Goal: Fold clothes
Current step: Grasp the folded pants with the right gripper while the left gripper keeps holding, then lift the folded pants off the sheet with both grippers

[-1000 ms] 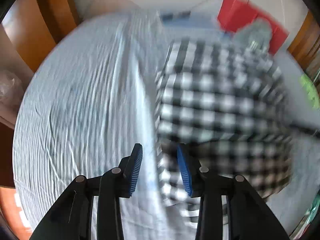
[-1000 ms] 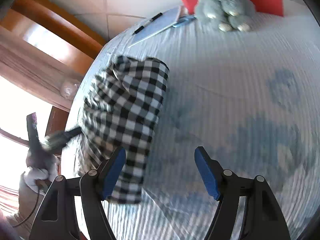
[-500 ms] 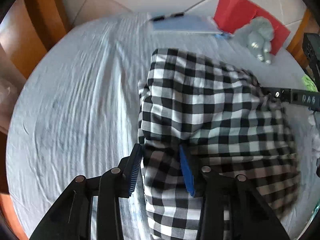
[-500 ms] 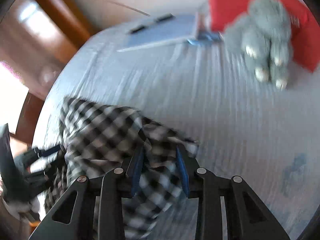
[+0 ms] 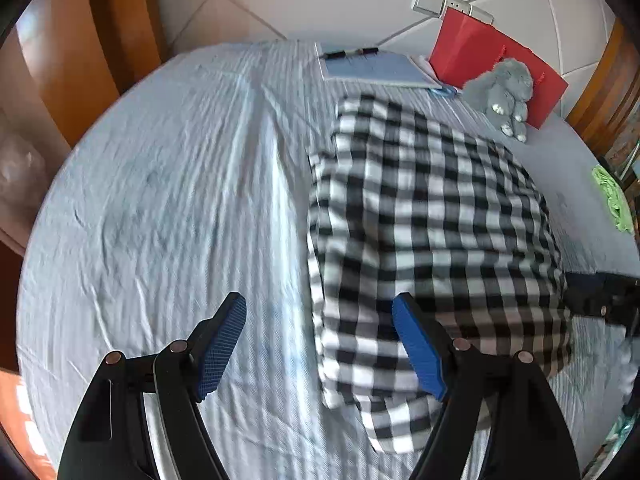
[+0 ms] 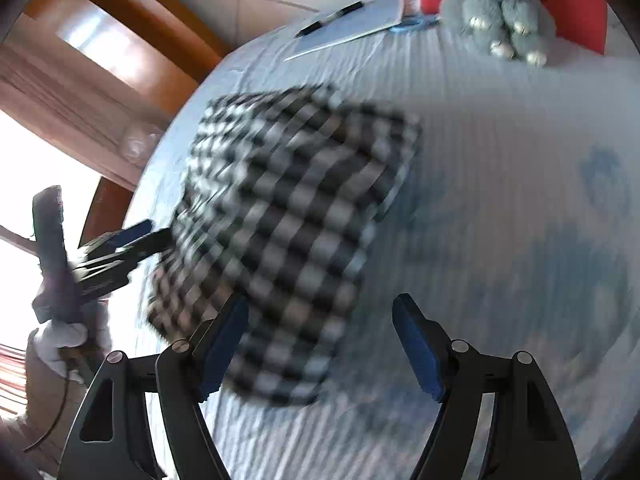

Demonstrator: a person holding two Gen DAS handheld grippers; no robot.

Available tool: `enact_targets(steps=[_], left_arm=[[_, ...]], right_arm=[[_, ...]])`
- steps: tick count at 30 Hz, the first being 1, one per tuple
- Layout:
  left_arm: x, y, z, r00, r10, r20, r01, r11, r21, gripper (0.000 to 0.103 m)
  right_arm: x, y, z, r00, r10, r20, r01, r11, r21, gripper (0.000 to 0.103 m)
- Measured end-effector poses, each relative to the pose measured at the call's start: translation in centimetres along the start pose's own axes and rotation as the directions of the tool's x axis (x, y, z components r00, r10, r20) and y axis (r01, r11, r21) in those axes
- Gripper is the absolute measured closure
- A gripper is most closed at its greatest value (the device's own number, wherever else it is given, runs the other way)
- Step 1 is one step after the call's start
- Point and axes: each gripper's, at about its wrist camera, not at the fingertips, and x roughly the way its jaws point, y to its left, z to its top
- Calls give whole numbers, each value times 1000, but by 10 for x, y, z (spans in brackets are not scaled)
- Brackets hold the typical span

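A black-and-white checked garment (image 5: pixel 432 232) lies folded in a block on the pale blue bed sheet (image 5: pixel 168 200); it also shows, blurred, in the right wrist view (image 6: pixel 288 224). My left gripper (image 5: pixel 320 344) is open and empty, just above the garment's near left edge. My right gripper (image 6: pixel 320 344) is open and empty, over the garment's near right corner. The left gripper also shows in the right wrist view (image 6: pixel 120 248), at the garment's far side, and the right gripper's tip shows in the left wrist view (image 5: pixel 600 296).
At the bed's head lie a blue notepad with a pen (image 5: pixel 372 68), a grey plush toy (image 5: pixel 504 96) and a red bag (image 5: pixel 492 64). Wooden bed frame (image 5: pixel 112 40) borders the left. A green cloth (image 5: pixel 612 200) lies at the right edge.
Both grippers were shut on the checked garment half a second ago; both have opened and let it go. The garment now lies on the sheet, and the right gripper has pulled back.
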Motion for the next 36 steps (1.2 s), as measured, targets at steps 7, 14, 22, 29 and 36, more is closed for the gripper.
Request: enact_targets(steps=[7, 14, 22, 29, 36], left_arm=[[3, 2, -15, 999, -23, -28, 22, 1000, -22, 27], [2, 10, 7, 998, -62, 22, 63, 997, -54, 26], [25, 5, 7, 993, -117, -18, 116, 992, -44, 39], [14, 0, 0, 991, -136, -19, 135, 989, -52, 57], [18, 7, 2, 987, -160, -14, 158, 985, -65, 60]], right_arm=[[24, 13, -7, 997, -43, -68, 39, 997, -59, 58], [-2, -1, 27, 1000, -5, 11, 6, 999, -54, 52], [19, -14, 46, 1000, 14, 14, -14, 1000, -20, 53], [32, -21, 40, 997, 69, 19, -69, 997, 32, 57], [27, -17, 37, 991, 126, 36, -128, 991, 48, 61]])
